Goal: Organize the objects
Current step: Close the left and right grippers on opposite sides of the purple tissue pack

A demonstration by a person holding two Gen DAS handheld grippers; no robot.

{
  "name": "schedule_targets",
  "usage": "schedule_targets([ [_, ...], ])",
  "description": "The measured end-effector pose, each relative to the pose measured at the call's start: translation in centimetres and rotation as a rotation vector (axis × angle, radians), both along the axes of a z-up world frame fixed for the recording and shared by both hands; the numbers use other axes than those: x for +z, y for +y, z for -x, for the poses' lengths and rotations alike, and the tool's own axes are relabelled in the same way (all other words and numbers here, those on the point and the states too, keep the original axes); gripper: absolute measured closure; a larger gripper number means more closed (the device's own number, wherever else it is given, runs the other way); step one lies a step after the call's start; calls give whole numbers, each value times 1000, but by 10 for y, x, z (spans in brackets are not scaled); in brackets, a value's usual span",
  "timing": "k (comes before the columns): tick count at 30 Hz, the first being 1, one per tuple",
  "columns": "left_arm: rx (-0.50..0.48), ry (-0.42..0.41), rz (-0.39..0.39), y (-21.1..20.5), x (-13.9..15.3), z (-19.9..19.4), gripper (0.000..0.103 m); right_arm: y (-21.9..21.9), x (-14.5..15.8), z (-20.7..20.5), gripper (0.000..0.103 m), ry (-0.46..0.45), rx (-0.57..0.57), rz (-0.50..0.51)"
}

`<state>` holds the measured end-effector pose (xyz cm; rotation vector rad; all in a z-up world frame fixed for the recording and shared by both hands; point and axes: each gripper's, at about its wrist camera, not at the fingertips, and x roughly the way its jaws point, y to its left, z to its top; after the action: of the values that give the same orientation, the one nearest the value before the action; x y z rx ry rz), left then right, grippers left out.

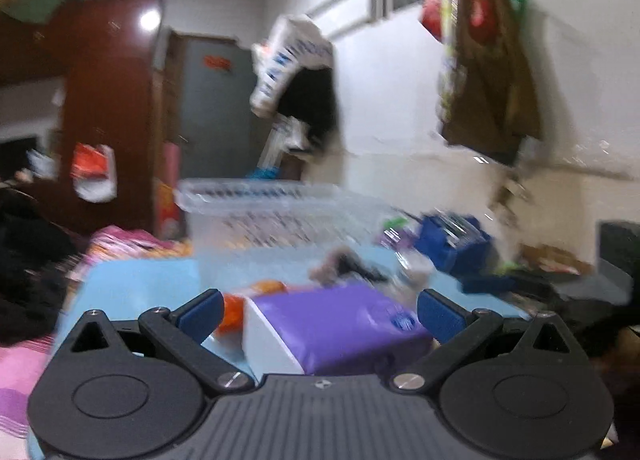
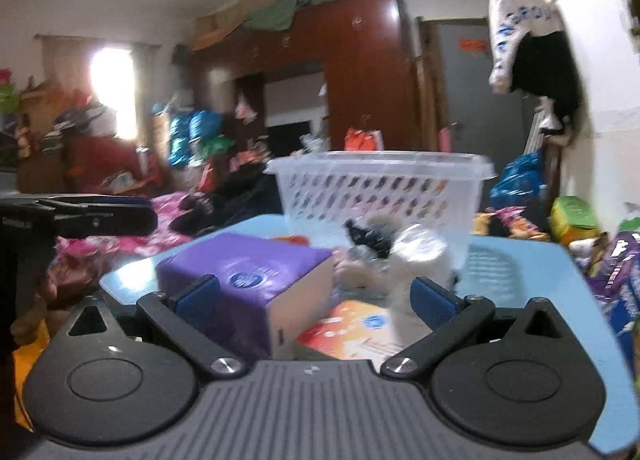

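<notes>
My left fingers are spread wide apart, with the purple pack lying between them on the blue surface. My right fingers are wide apart too, holding nothing, above an orange packet. The clear basket stands behind, at the far side.

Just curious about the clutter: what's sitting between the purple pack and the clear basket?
In the right wrist view, a dark and white jumble, too blurred to name, lies between the purple pack and the clear basket.
</notes>
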<state>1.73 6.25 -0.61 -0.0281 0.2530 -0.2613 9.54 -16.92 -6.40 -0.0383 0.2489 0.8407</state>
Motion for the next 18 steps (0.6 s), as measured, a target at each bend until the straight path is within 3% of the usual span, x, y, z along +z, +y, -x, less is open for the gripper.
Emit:
schedule_targets([
  [5,-137,17,23,14,-17,-6,4,2,-6,0,9,0,106,12],
  [11,-243,-3,-48,9,-30,-8,10,8,-9,3,9,-23,170,43],
  [18,-222,22,-16,19,-38,-19,16,8,-18,-11,9,34,191,36],
])
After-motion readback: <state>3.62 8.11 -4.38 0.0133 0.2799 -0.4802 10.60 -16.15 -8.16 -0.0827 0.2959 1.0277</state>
